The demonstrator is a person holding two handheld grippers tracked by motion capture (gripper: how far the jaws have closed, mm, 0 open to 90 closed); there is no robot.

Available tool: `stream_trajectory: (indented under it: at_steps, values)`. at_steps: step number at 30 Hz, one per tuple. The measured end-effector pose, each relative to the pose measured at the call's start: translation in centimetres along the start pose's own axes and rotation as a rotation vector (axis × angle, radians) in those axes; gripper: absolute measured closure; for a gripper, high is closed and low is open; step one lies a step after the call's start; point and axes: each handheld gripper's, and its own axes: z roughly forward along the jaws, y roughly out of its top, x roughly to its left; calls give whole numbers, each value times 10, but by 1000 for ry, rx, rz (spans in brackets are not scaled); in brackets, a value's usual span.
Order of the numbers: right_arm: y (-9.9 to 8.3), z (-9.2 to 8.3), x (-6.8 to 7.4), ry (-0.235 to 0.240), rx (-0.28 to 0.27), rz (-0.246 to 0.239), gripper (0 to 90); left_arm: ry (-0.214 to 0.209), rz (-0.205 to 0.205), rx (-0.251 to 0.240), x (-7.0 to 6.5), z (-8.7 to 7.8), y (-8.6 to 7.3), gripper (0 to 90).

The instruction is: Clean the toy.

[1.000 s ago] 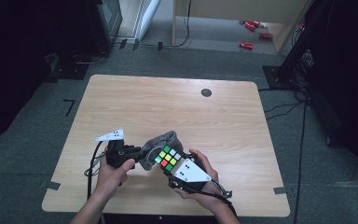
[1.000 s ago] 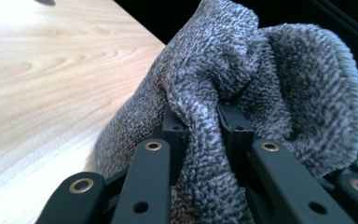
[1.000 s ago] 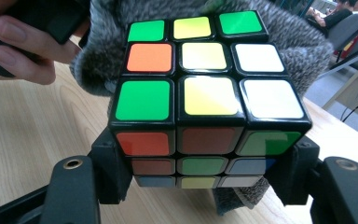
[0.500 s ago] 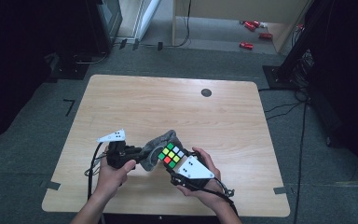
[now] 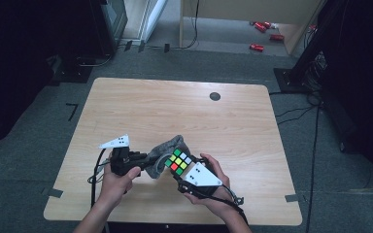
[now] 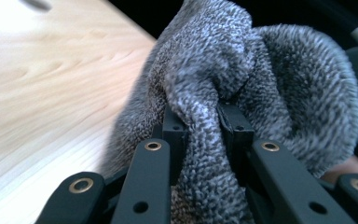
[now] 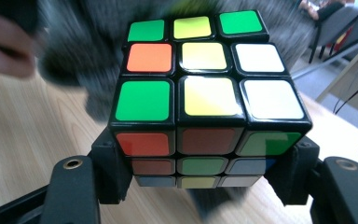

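A scrambled puzzle cube [image 5: 178, 161] with black edges and coloured stickers sits between the jaws of my right gripper [image 5: 180, 170], which is shut on its two sides low over the near part of the wooden table [image 5: 175, 107]. In the right gripper view the cube [image 7: 200, 79] shows green, yellow, orange and white squares on top, clamped by the right gripper [image 7: 205, 163]. My left gripper [image 5: 143, 158] is shut on a grey knitted cloth [image 5: 167, 148] that drapes against the cube's far left side. In the left gripper view, a fold of the cloth [image 6: 270, 70] is pinched by the left gripper [image 6: 200, 123].
A small dark round disc [image 5: 215, 96] lies on the far right part of the table. Red items [image 5: 257, 47] lie on the floor beyond it, with cables [image 5: 296, 114] along the right. A hand [image 7: 4, 42] shows blurred behind the cube.
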Motion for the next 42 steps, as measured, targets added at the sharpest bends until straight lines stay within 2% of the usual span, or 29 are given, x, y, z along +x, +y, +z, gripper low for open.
stream_trajectory:
  at_steps: [2,4,7,9,11,16,20,22,24,27,28,29,33,34,35,38,42]
  values:
    - [-3,4,0,-3,29,0,347,-26,-2,-28,-2,-3,2,765]
    - [-4,6,1,-6,40,1,347,-11,6,-17,-2,-2,2,763]
    - [0,2,2,-4,15,-12,347,26,0,14,2,2,-2,763]
    - [2,-1,2,-6,2,-10,347,28,2,18,2,3,-3,764]
    - [1,-1,1,-3,-1,-7,346,30,21,15,-1,2,-1,764]
    - [-4,5,0,-4,46,-3,346,-33,43,-33,-5,-4,2,760]
    - [1,1,1,-9,18,-6,347,8,47,-6,-2,-1,0,758]
    - [4,-3,0,-7,-9,5,347,21,65,3,-2,1,-2,757]
    - [4,-4,-1,-7,-14,7,346,31,98,-11,-5,1,-2,755]
    - [0,-1,-2,-12,7,5,346,55,198,-60,-13,1,-3,737]
    - [-1,0,-3,-21,18,0,347,55,198,-60,-13,1,-3,732]
    - [-1,0,-4,-26,20,2,347,77,257,-87,-15,2,-4,723]
    - [2,-6,-8,-39,-5,26,347,112,310,-102,-13,3,-8,717]
    - [2,-6,-8,-39,-5,26,347,112,310,-102,-13,3,-8,717]
    - [6,-11,-12,-43,-33,48,346,124,343,-100,-12,5,-11,718]
    - [9,-16,-16,-41,-59,79,347,121,392,-88,-14,7,-13,719]
    - [11,-19,-19,-24,-82,118,347,80,449,-73,-16,12,-17,725]
